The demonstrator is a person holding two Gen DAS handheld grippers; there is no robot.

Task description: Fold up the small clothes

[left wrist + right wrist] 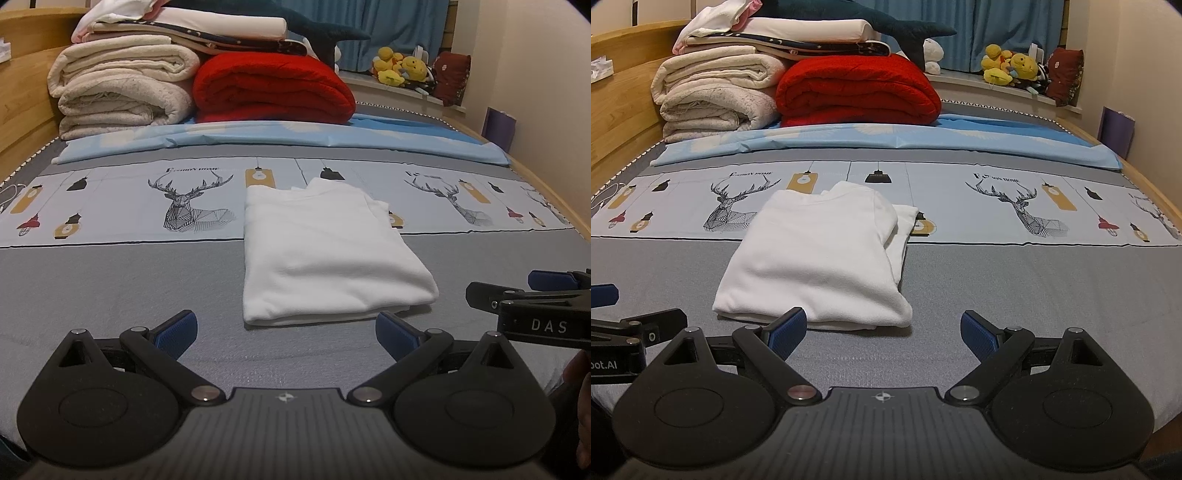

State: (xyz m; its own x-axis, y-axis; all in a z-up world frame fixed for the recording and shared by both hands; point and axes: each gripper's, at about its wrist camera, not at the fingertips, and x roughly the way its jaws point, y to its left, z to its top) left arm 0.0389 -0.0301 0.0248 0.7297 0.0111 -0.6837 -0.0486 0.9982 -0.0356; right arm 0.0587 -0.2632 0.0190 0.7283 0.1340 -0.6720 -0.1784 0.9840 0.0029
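A white garment (325,254) lies folded into a rough rectangle on the grey bedsheet (110,288); it shows in the right wrist view too as the white garment (820,258), with a sleeve edge peeking out on its right side. My left gripper (286,332) is open, hovering just in front of the garment's near edge, nothing between its blue pads (177,332). My right gripper (882,334) is open as well, in front of the garment's near right corner. Each gripper appears at the edge of the other's view.
Folded cream blankets (122,92) and a red blanket (273,88) are stacked at the head of the bed behind a light blue sheet (280,138). Plush toys (402,68) sit on the window ledge. A wooden headboard (22,96) runs along the left.
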